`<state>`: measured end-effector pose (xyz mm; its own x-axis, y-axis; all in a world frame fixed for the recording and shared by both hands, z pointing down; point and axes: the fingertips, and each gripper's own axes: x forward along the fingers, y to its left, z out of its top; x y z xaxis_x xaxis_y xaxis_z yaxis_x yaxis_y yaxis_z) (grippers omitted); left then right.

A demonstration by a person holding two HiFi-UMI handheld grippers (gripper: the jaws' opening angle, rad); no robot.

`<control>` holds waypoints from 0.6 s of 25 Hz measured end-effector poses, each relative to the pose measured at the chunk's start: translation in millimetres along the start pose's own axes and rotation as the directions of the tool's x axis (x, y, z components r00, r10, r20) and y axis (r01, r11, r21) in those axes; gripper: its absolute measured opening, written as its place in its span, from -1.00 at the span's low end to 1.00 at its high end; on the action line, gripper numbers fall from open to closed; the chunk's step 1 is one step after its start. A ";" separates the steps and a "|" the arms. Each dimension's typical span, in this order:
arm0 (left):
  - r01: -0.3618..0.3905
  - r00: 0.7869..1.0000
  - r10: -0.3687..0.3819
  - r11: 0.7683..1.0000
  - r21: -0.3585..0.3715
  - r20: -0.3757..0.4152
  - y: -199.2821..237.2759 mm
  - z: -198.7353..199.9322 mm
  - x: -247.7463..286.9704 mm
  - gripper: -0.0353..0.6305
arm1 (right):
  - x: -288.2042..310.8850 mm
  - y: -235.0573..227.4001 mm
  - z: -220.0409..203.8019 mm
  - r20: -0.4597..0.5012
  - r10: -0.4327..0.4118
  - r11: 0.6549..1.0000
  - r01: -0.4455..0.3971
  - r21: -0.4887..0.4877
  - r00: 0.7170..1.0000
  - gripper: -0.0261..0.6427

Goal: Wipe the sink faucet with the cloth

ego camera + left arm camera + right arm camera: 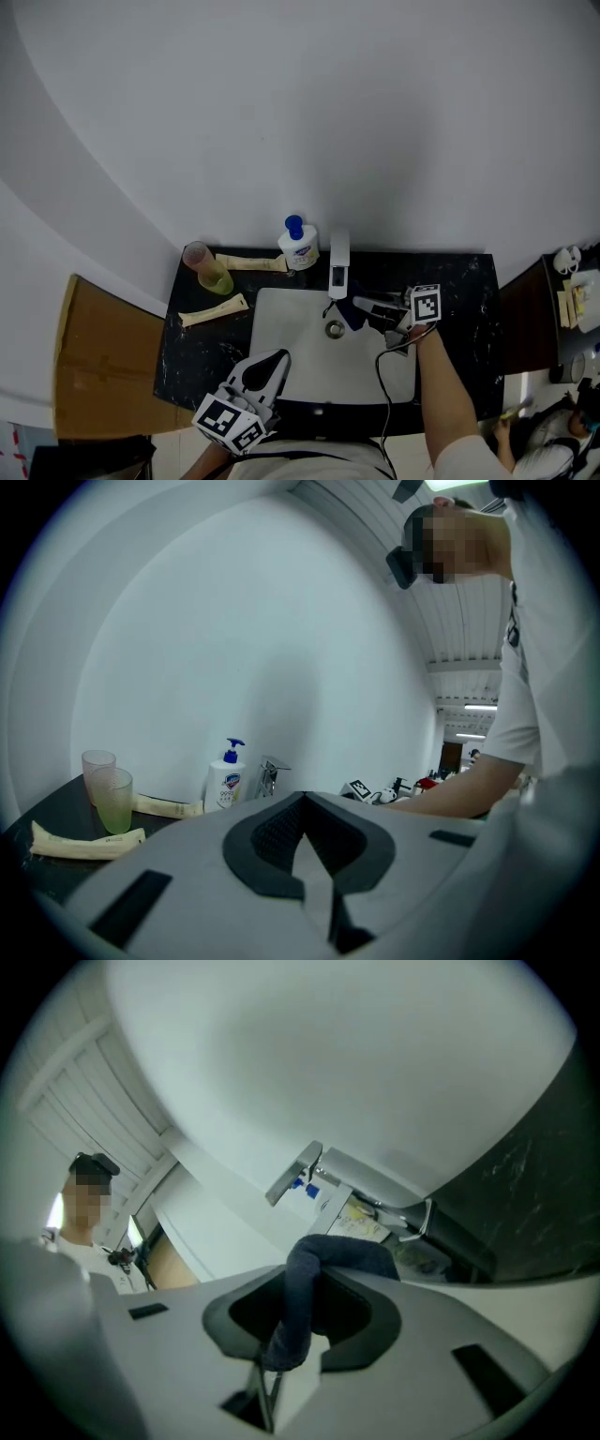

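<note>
1. Cloth (302, 1302), dark blue, is clamped between the jaws of the right gripper (368, 309). One end runs down between the pads and the other folds over past the tips.
2. In the head view the cloth hangs over the sink (281, 314), just below the end of the faucet (338, 255) and beside the drain (335, 329). Whether it touches the spout cannot be told.
3. Faucet stands at the middle of the sink's back edge, its spout reaching out over the basin.
4. Right gripper comes in from the right side of the sink and points toward the faucet, with the person's forearm (439, 384) behind it.
5. Left gripper (302, 799) is low at the sink's front edge, well apart from the faucet. Its jaws are together with nothing between them.
6. Soap bottle (298, 245), white with a blue pump, stands on the black counter (469, 291) just left of the faucet.
7. Two cups (114, 799) sit at the counter's back left corner, touching or nearly so.
8. Two pale tubes (214, 310) lie on the counter: one left of the sink, the other along the back between the cups and the bottle.
9. Cardboard box (103, 361) stands left of the counter.
</note>
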<state>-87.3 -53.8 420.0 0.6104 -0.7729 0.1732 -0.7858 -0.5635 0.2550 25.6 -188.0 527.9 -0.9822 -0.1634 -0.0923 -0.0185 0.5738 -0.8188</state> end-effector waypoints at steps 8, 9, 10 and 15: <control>0.025 1.000 -0.025 1.000 0.009 -0.012 -7.6 3.6 10.7 -0.89 | -24.4 -17.3 -36.1 -0.106 -0.201 0.977 0.191 -0.099 0.974 -0.61; 0.027 1.000 -0.027 1.000 0.010 -0.015 -8.1 3.0 11.1 -0.89 | -28.1 -23.6 -30.8 -0.087 -0.242 0.966 0.231 -0.116 0.966 -0.61; 0.028 0.999 -0.028 1.000 0.011 -0.018 -8.9 2.2 11.6 -0.89 | -29.9 -27.8 -24.5 -0.069 -0.268 0.958 0.258 -0.126 0.961 -0.61; 0.028 0.999 -0.027 0.999 0.018 -0.031 -9.1 -0.4 14.2 -0.89 | -15.2 -54.0 -0.3 -0.092 -0.391 0.903 0.363 -0.229 0.916 -0.61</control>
<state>-71.5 -59.5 420.5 0.6345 -0.7479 0.1951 -0.7701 -0.5901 0.2423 41.5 -216.3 573.7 -0.9093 -0.3000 0.2884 -0.4161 0.6426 -0.6434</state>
